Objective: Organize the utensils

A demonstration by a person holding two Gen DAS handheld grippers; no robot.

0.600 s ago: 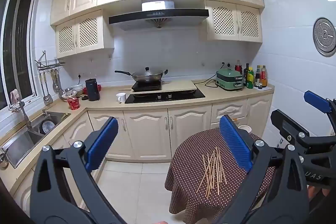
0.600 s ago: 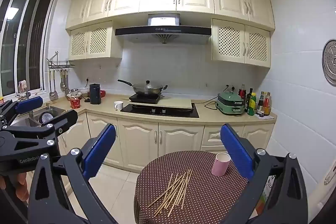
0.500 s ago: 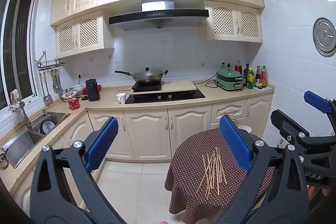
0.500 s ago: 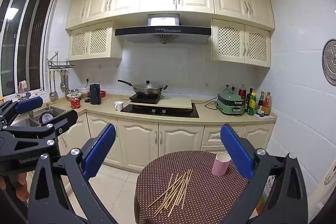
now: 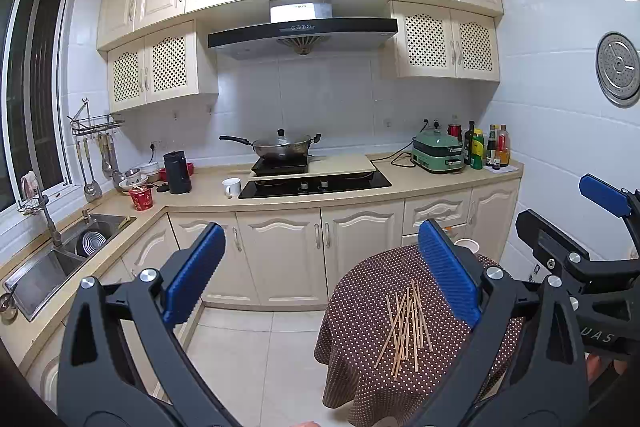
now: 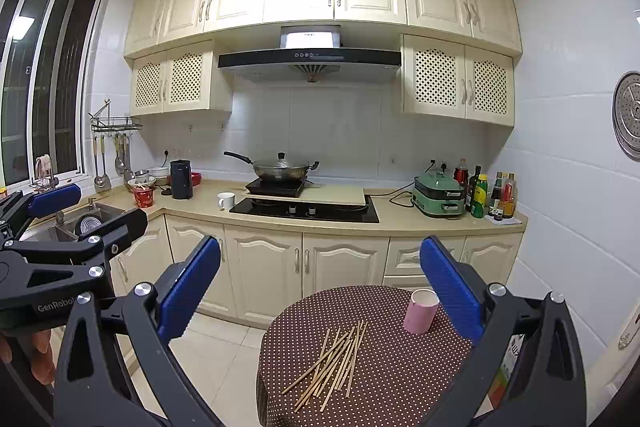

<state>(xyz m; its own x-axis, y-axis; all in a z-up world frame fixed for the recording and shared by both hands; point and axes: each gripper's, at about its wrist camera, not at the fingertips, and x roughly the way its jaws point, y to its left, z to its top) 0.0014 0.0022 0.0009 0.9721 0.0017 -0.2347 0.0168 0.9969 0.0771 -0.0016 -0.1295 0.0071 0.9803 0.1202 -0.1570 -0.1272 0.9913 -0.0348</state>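
One loose pile of wooden chopsticks (image 6: 334, 361) on round table with brown dotted cloth (image 6: 384, 379), roughly a dozen sticks, exact count unclear from overlap. Fanned, lying flat; long axes mostly running from near-left edge toward far-right, toward one pink cup (image 6: 420, 311) standing upright just beyond pile, apart from it. Two grippers up in the air, short of the table: left gripper (image 5: 320, 279) fingers spread wide, nothing between; right gripper (image 6: 320, 287) likewise spread wide, empty. One wok (image 6: 282, 169) on counter behind.
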